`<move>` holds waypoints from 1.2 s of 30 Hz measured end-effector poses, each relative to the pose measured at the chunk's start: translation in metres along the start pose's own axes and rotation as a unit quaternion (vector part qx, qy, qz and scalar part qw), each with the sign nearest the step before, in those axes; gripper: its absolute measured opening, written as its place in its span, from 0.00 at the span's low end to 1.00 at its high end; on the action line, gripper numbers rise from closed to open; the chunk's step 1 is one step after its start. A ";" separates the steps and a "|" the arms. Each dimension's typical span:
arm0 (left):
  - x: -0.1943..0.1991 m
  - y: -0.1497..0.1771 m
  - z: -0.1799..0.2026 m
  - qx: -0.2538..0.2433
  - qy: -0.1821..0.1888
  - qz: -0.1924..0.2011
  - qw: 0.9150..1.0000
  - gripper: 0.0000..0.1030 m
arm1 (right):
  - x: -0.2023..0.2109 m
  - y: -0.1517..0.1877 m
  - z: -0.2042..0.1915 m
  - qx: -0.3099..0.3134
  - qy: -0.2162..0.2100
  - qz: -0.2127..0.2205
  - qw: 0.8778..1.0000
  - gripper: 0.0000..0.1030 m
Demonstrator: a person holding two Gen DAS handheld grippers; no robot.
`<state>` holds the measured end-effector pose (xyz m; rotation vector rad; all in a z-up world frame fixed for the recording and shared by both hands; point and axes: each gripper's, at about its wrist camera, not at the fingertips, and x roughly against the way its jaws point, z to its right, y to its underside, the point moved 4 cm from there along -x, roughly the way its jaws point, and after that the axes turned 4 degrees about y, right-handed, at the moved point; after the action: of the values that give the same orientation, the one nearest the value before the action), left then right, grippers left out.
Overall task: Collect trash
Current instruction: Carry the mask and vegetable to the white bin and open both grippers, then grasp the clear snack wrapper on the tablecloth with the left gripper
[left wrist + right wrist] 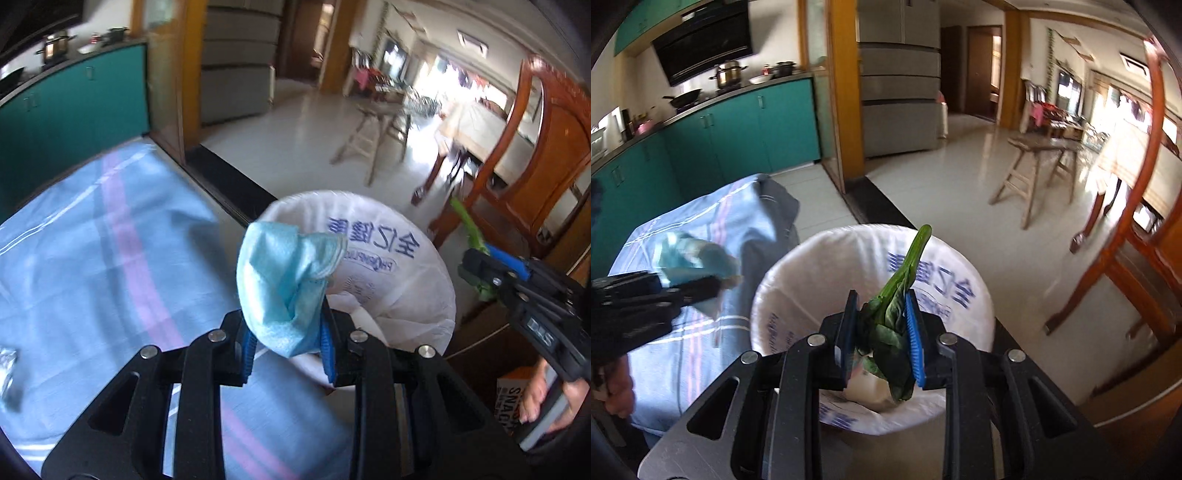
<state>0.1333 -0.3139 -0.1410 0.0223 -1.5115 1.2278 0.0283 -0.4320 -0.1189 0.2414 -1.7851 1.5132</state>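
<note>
My left gripper [288,332] is shut on a crumpled light-blue wipe [284,280] and holds it over the table edge, next to the bin. The bin [402,291] is round, lined with a white bag with blue print. My right gripper [881,332] is shut on a green leafy vegetable scrap [894,321] and holds it right above the bin's opening [798,295]. A pale scrap [868,391] lies inside the bin. The right gripper also shows in the left wrist view [476,269], with the green stem [469,229]. The left gripper also shows in the right wrist view [713,284], with the wipe [690,258].
A table with a blue cloth with pink stripes [92,240] lies to the left of the bin. A crumpled foil piece [7,373] sits at its left edge. A carved wooden chair [1137,236] stands to the right, wooden stools [1034,173] further off, teal cabinets [738,133] behind.
</note>
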 end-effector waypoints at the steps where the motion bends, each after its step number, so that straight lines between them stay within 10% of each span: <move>1: -0.006 0.000 0.004 -0.004 0.003 -0.005 1.000 0.29 | -0.001 0.002 0.006 -0.006 0.003 -0.001 1.000 0.25; 6: -0.046 -0.008 0.031 -0.039 0.011 -0.032 0.999 0.36 | 0.002 0.002 0.027 -0.021 0.012 0.003 1.000 0.25; 9: -0.055 -0.011 0.037 -0.036 0.008 -0.024 0.999 0.73 | 0.004 0.004 0.033 -0.024 0.016 0.003 1.000 0.25; 17: -0.010 -0.009 -0.003 -0.041 -0.082 0.024 0.995 0.84 | -0.015 0.004 0.024 -0.020 -0.001 -0.009 1.000 0.25; 20: 0.029 -0.005 -0.040 -0.026 -0.159 0.055 0.985 0.87 | -0.031 0.000 0.010 -0.016 -0.011 -0.023 1.000 0.26; 24: 0.084 0.014 -0.112 0.041 -0.253 0.086 0.963 0.90 | -0.038 -0.007 -0.007 -0.024 -0.015 -0.022 0.999 0.73; 27: 0.115 0.036 -0.170 0.104 -0.314 0.080 0.940 0.91 | -0.038 -0.011 -0.021 -0.012 -0.027 -0.017 0.999 0.78; 31: 0.143 0.071 -0.237 0.193 -0.345 0.062 0.916 0.91 | -0.038 -0.014 -0.040 0.007 -0.033 -0.022 0.999 0.78; 36: 0.153 0.101 -0.267 0.246 -0.323 0.053 0.912 0.91 | -0.039 -0.012 -0.076 0.039 -0.050 -0.032 0.997 0.80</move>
<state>0.2064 0.0016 -0.1426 0.7564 -1.7180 1.7733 0.0947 -0.3788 -0.1346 0.4155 -1.7806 1.5507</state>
